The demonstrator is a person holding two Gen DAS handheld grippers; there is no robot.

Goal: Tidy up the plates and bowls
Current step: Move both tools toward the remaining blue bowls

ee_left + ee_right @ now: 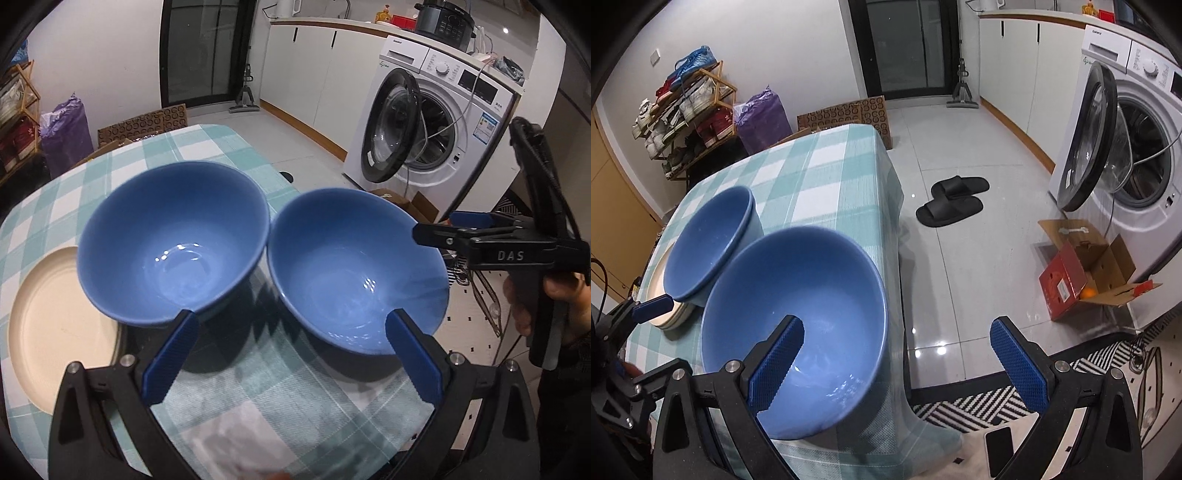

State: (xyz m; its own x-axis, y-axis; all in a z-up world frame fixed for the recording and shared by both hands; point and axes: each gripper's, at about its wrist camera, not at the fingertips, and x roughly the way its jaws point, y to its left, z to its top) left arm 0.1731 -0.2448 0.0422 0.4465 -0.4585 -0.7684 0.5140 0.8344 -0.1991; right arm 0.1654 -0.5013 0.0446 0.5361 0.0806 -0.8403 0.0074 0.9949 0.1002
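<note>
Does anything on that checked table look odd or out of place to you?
Yes: the nearer blue bowl sits right at the table's edge, above the floor. The other bowl rests on the cream plates, tipped rather than level. Nothing looks spilled or broken.

Washing machine (1137, 147) door ajar — black slippers (951, 199) nearby

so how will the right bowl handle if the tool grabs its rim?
The right bowl looks glazed with glints inside, so probably slippery and rigid. Likely breakable, and it sits near the table edge. Its narrow base may tip under a one-sided rim pull.
</note>
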